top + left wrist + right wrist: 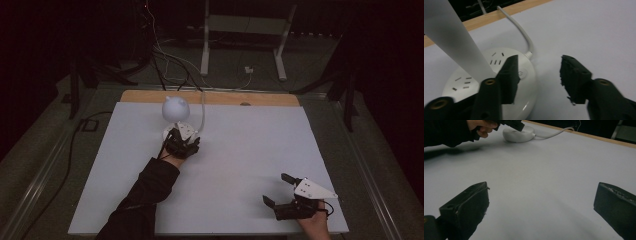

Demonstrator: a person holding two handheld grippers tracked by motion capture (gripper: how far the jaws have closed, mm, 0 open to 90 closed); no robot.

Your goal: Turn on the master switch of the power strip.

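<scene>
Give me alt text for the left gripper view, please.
Two black jaws of the left gripper stand apart over a round white power strip on a white table. One jaw overlaps the strip's top; its white cord runs back toward the wooden edge.

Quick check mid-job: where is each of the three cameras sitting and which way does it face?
High view: above the near edge, looking forward and down on the white table sheet; both forearms and tongs show.
Left gripper view: rides the left tongs, facing the round white power-strip base and its white cable.
Right gripper view: rides the right tongs, open over bare sheet, looking across.
Shared: the right gripper view also catches that base and the left hand.
</scene>
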